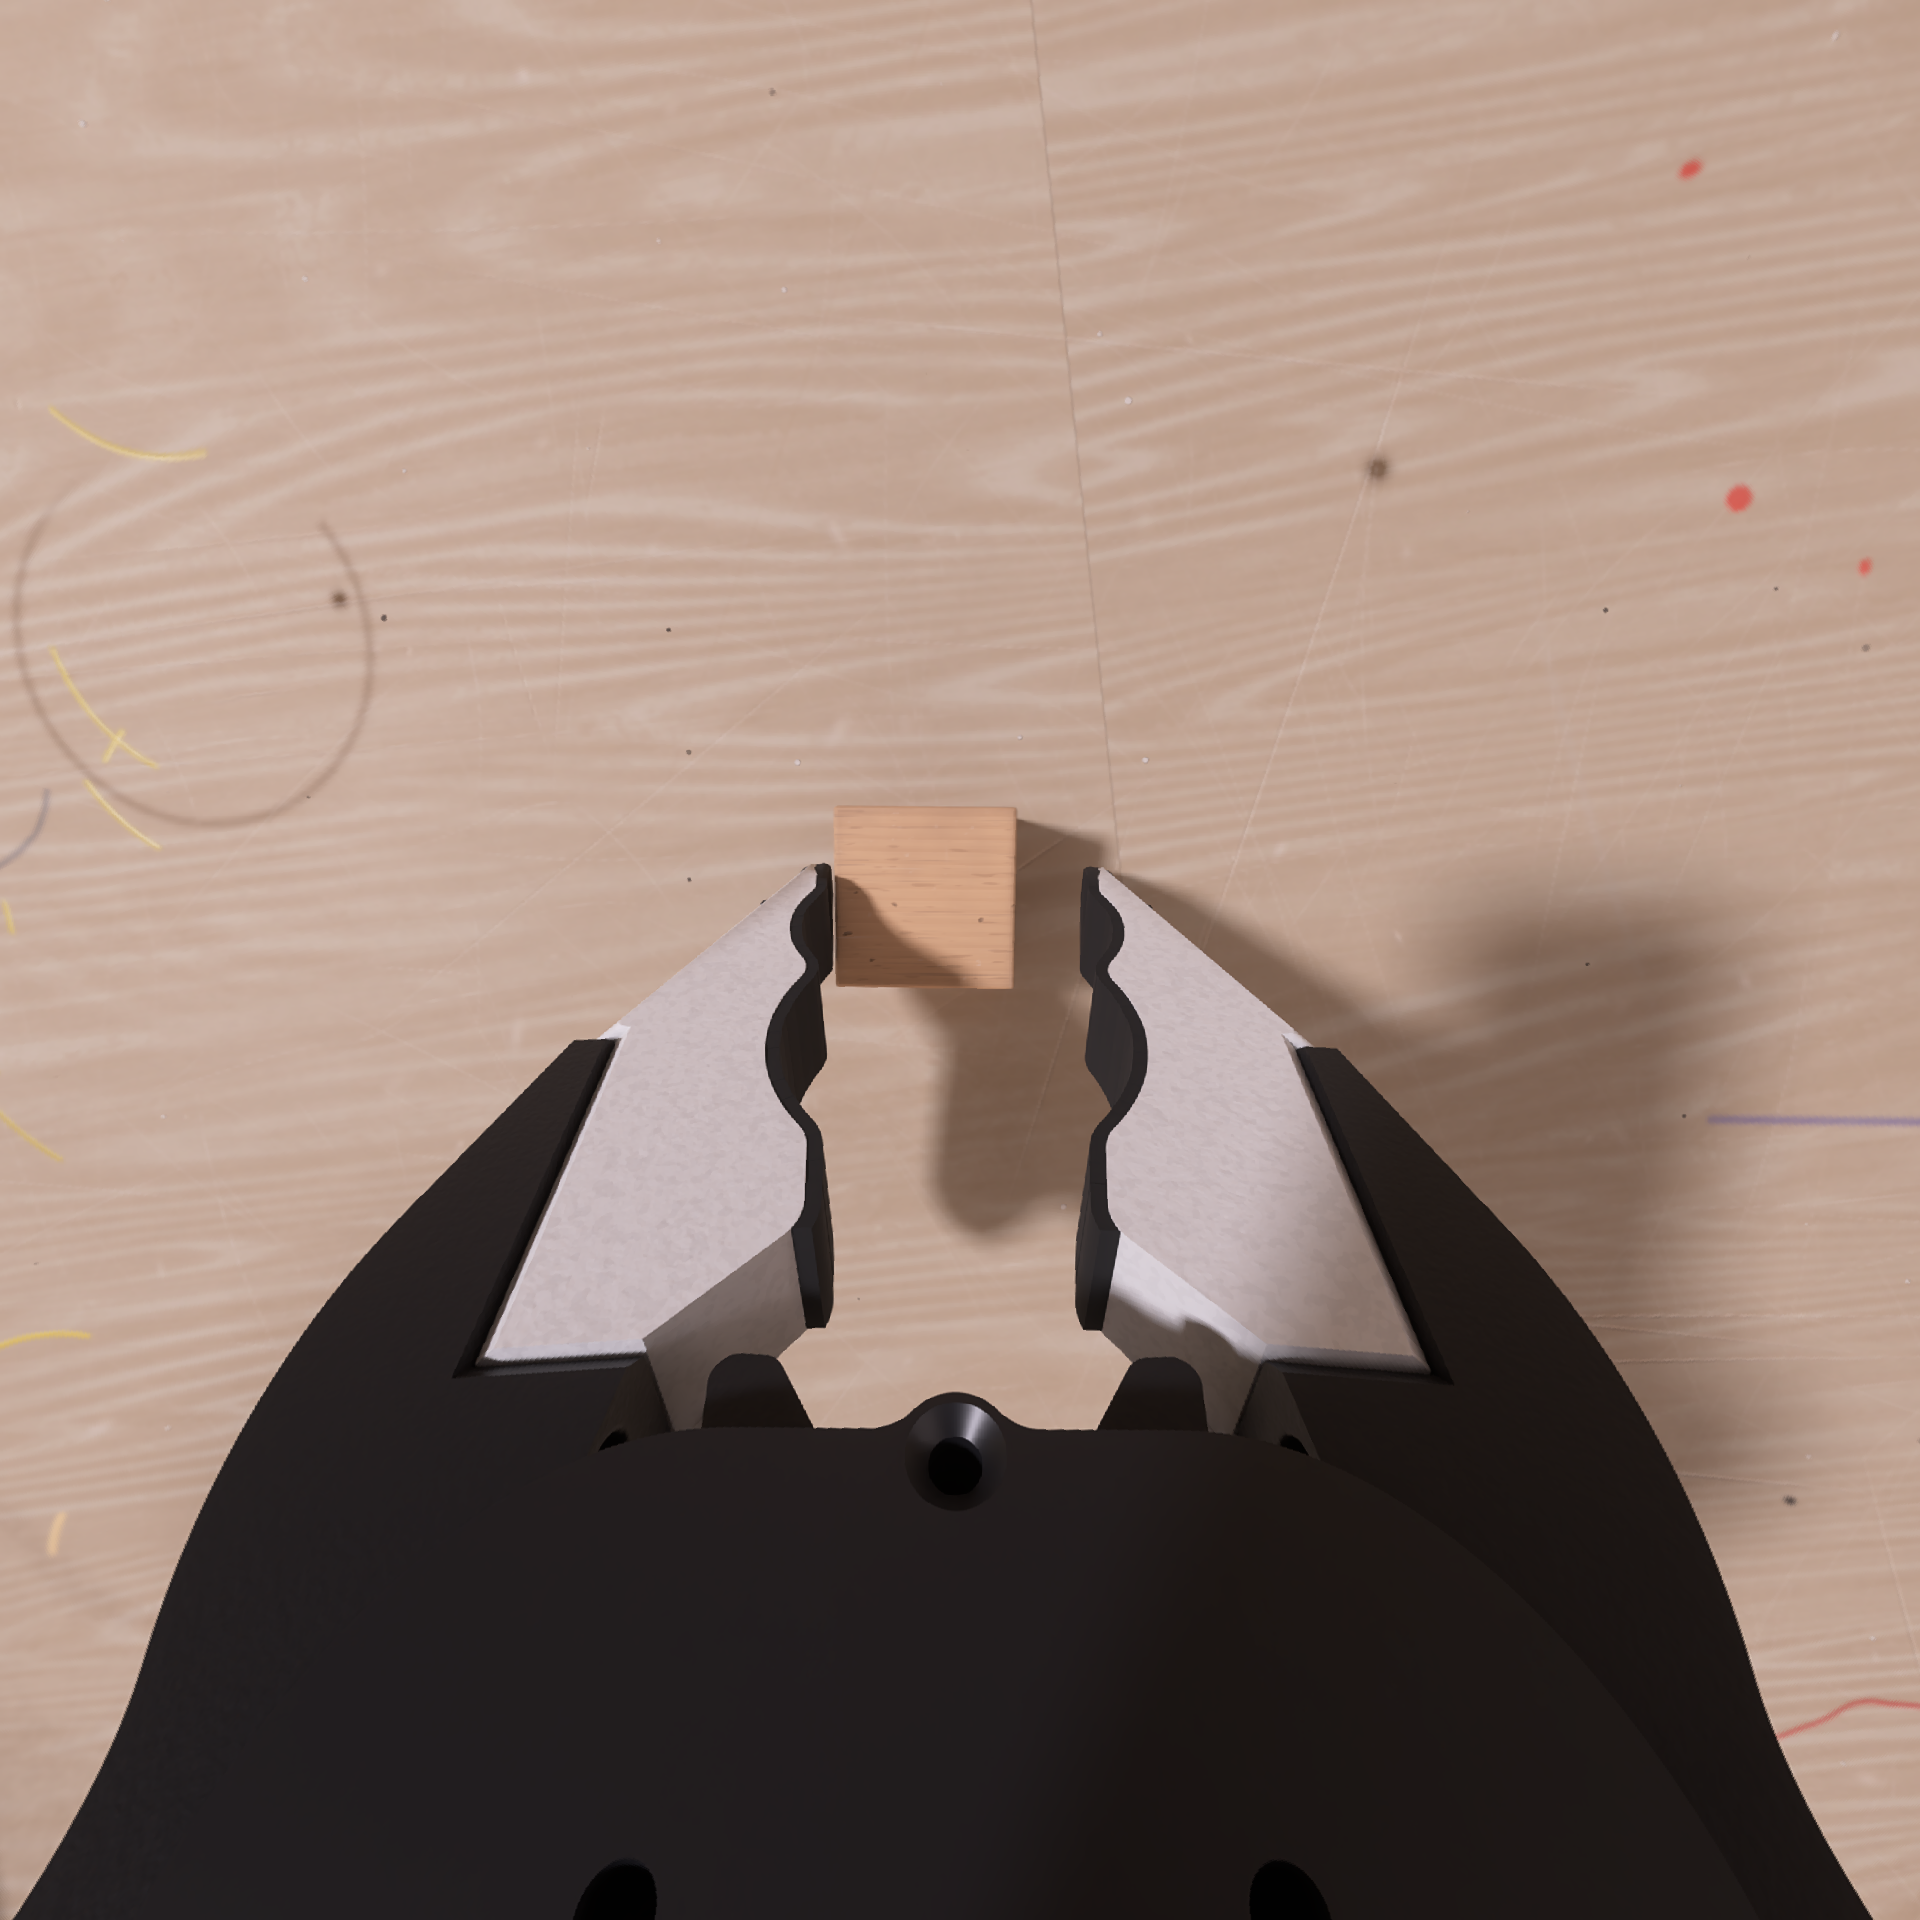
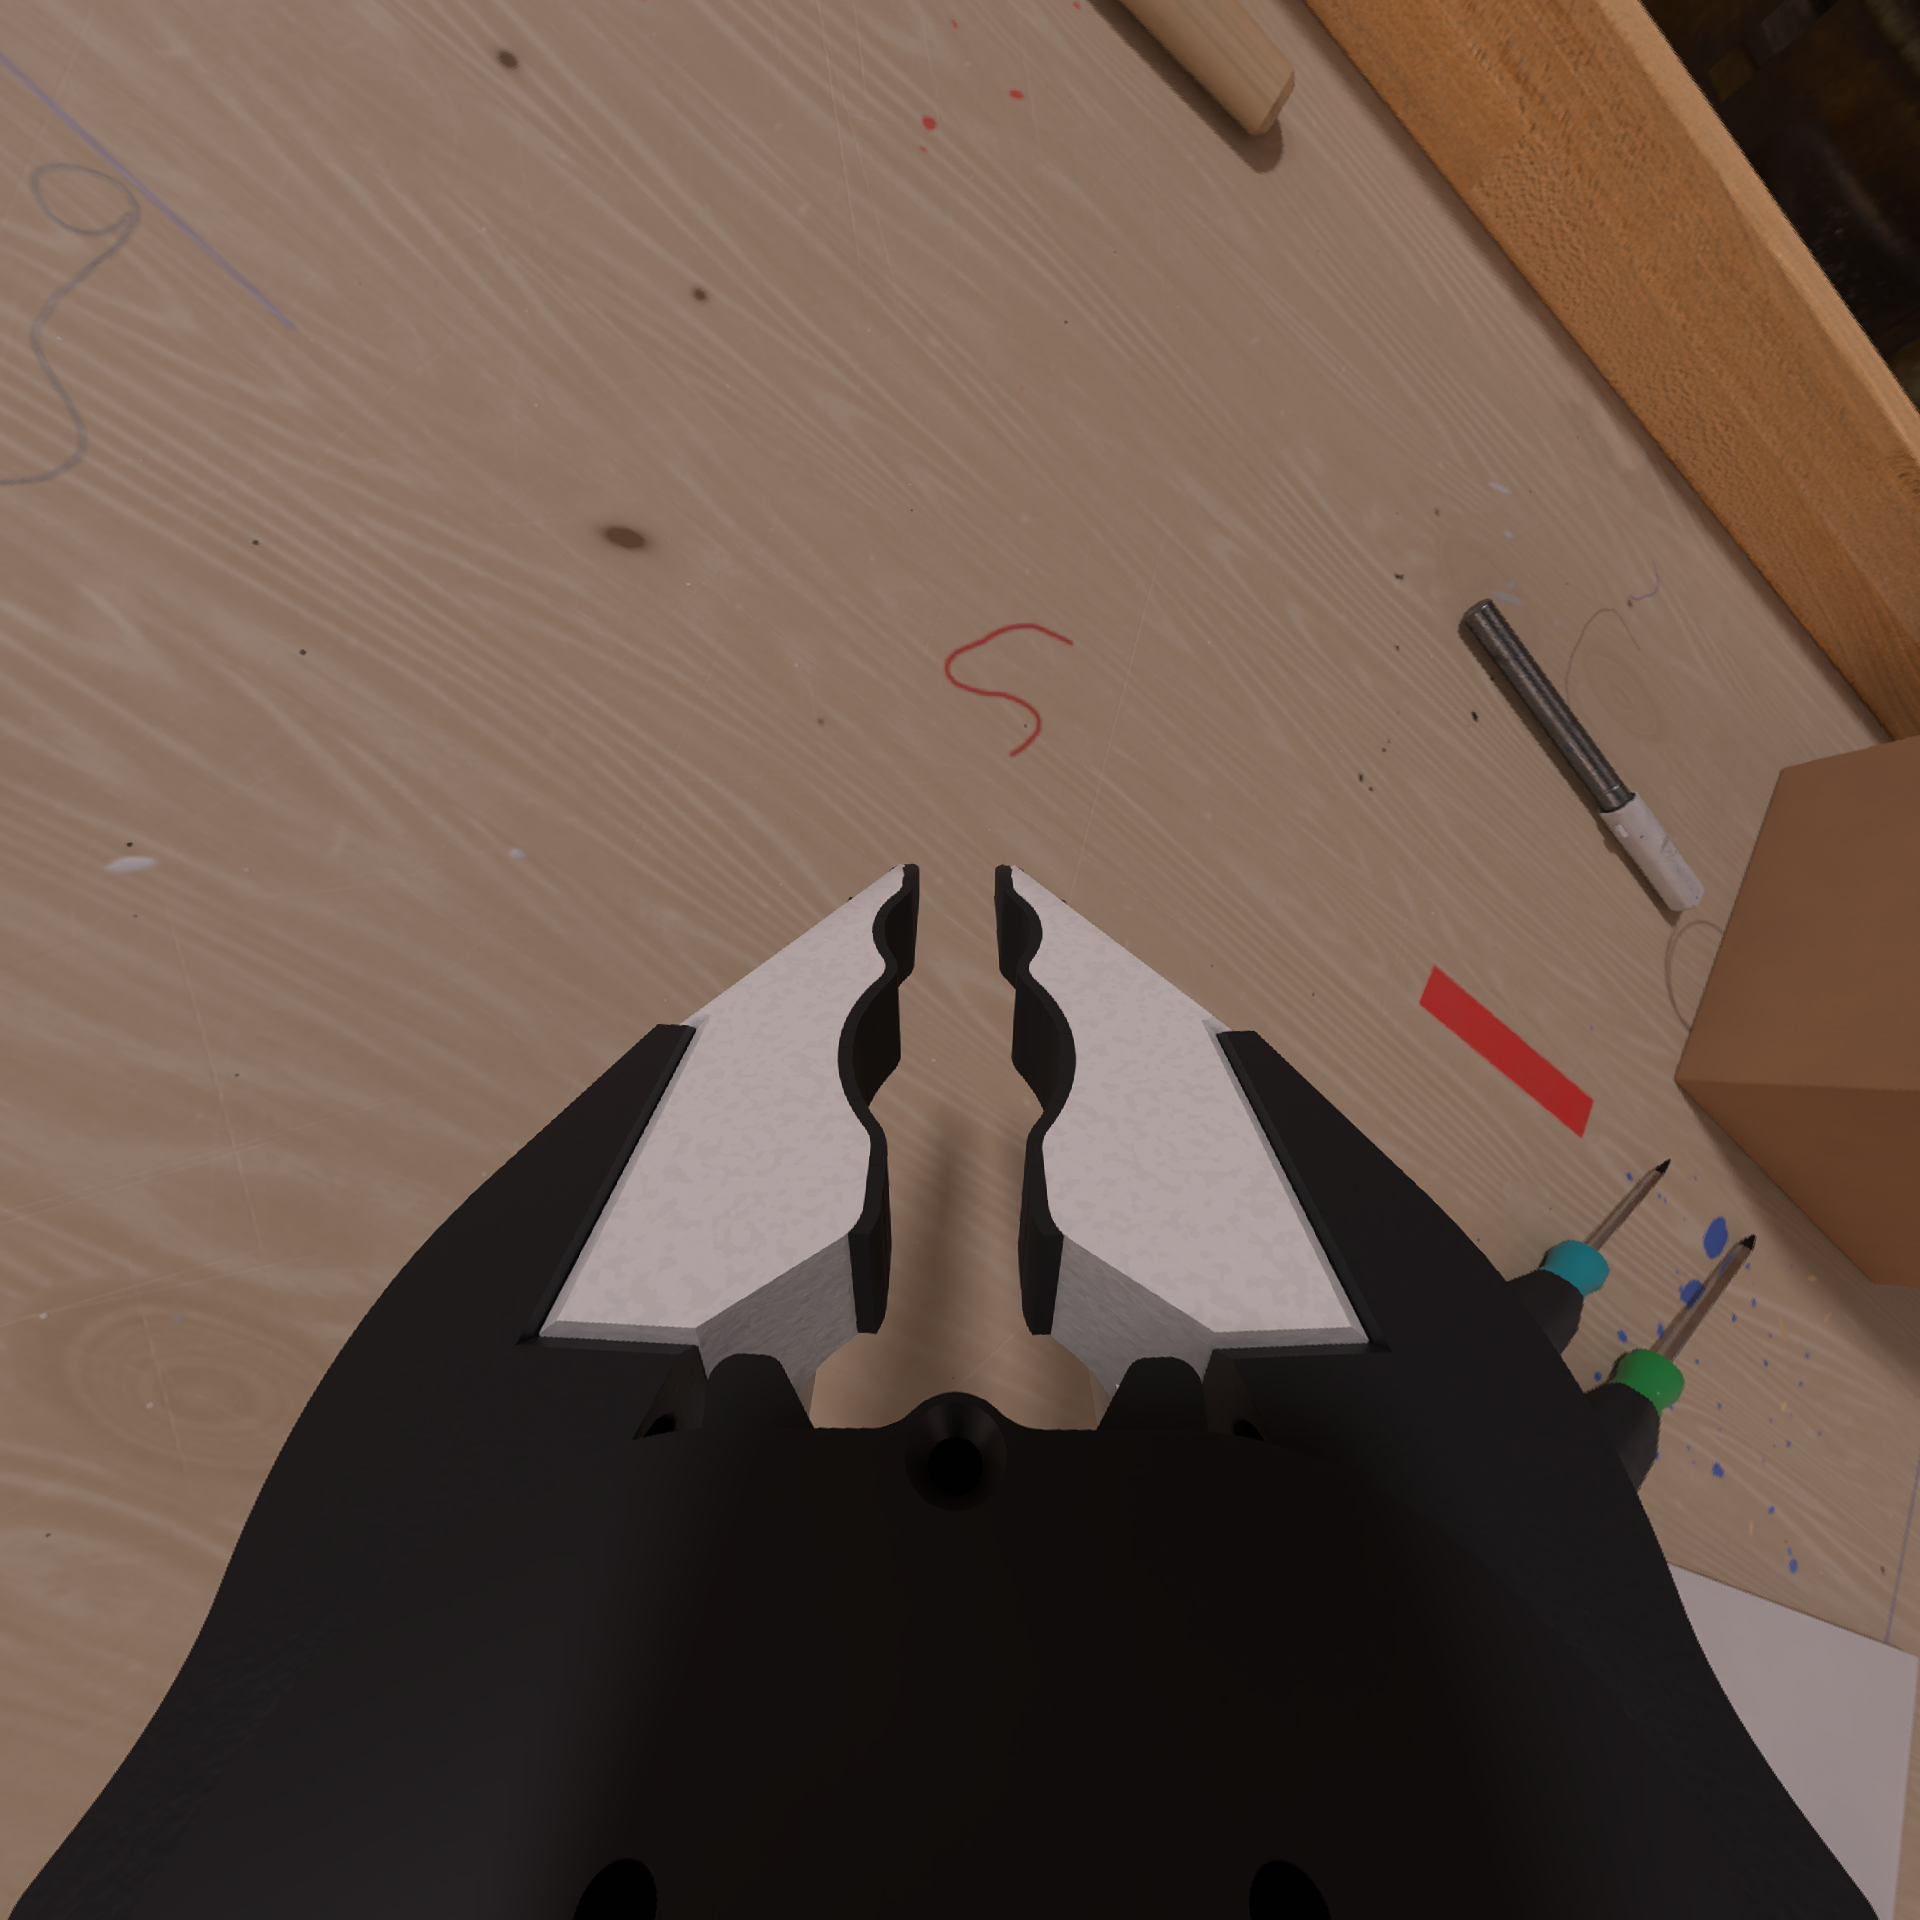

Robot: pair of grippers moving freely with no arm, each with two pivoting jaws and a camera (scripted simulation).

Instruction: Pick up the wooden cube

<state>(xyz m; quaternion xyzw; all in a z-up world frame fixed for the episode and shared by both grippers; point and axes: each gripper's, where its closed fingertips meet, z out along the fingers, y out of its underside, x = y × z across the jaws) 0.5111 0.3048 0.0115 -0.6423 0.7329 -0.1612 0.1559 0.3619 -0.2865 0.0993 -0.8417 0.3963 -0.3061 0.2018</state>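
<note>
The wooden cube (image 1: pixel 925 899) is small and light brown and sits on the plywood table (image 1: pixel 623 416) in the left wrist view. My left gripper (image 1: pixel 956 878) is open, with a fingertip on either side of the cube. The left fingertip (image 1: pixel 816 904) touches or nearly touches the cube's left face. The right fingertip (image 1: pixel 1096 904) stands a small gap away from it. My right gripper (image 2: pixel 956 871) is empty over bare table, its fingers only a narrow gap apart. The cube does not show in the right wrist view.
In the right wrist view, a cardboard box (image 2: pixel 1829 997), a grey marker pen (image 2: pixel 1569 738), a red tape strip (image 2: pixel 1501 1049) and two screwdrivers (image 2: pixel 1590 1257) lie to the right. A wooden rail (image 2: pixel 1662 312) borders the table, with a wooden dowel (image 2: pixel 1210 62) near it.
</note>
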